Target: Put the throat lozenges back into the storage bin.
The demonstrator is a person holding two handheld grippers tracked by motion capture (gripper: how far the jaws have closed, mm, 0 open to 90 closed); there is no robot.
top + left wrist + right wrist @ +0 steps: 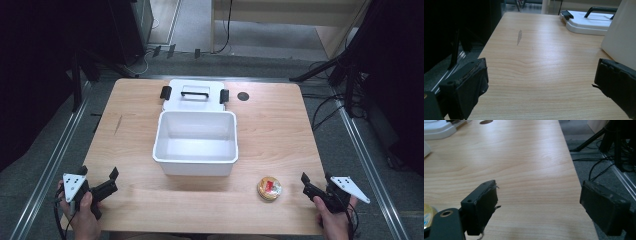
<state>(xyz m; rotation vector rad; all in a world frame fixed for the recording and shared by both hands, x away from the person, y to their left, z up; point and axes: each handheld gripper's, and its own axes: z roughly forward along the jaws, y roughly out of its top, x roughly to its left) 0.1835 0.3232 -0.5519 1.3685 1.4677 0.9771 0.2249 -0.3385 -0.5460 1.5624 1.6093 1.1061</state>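
Two tongs agape, white bin long axis across the table

Looks like a lab recording setup: a bare wooden desk ringed by black tripod stands, loose floor cables, grey carpet.

Soft overhead light, pale glare on the table, dark surroundings.

wooden table | grey floor (cables right) | dark stands
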